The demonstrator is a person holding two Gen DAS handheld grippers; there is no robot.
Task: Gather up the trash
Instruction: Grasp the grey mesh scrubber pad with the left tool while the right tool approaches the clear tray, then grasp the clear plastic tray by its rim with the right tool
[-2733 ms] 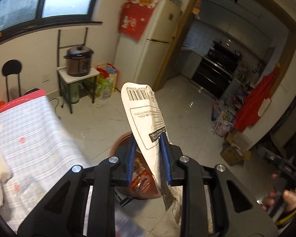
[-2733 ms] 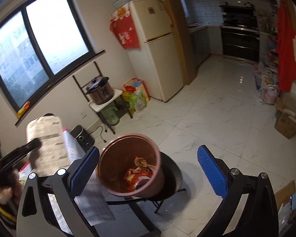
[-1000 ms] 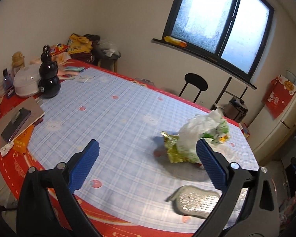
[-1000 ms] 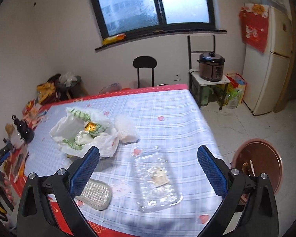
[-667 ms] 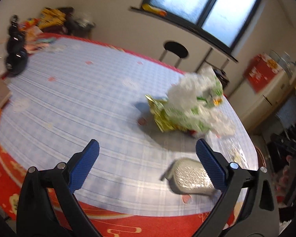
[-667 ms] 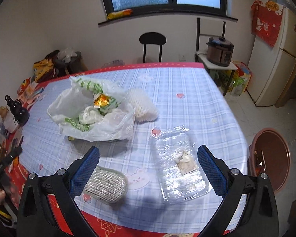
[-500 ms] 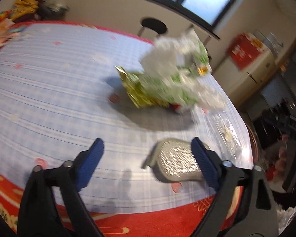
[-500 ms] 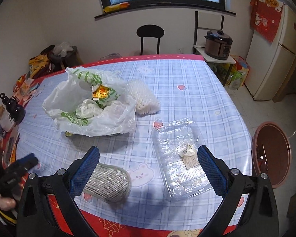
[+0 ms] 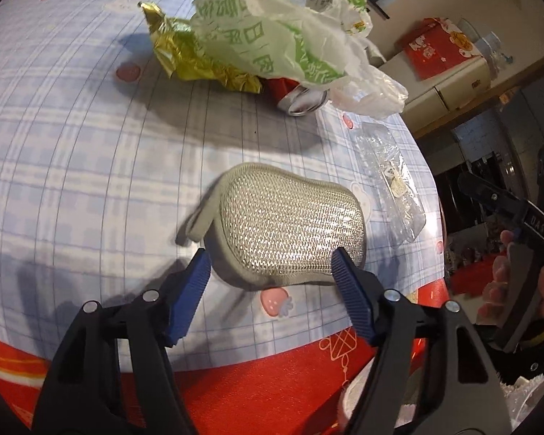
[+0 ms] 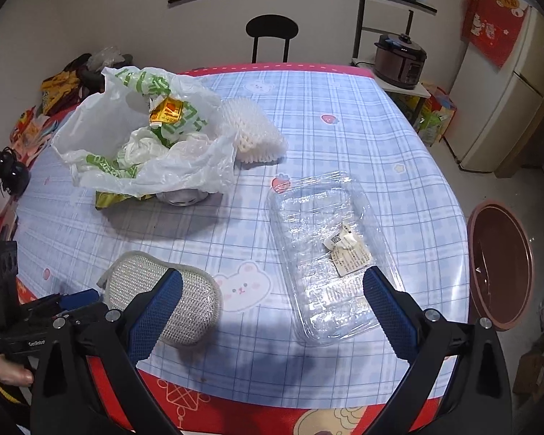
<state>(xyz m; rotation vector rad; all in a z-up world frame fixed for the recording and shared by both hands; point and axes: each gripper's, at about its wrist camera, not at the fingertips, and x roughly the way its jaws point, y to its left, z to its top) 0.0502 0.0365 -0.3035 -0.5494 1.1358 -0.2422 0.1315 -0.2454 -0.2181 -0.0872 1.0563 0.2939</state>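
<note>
Blue-padded left gripper (image 9: 270, 259) is closing around the mesh scrubber (image 9: 284, 226) near the table's (image 9: 72, 152) edge; right gripper (image 10: 272, 291) hangs wide open over the clear plastic tray (image 10: 326, 253).

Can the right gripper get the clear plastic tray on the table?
Probably yes. The right gripper hangs open just above the tray, nothing lies on top of it, and the sponge sits off to one side.
</note>
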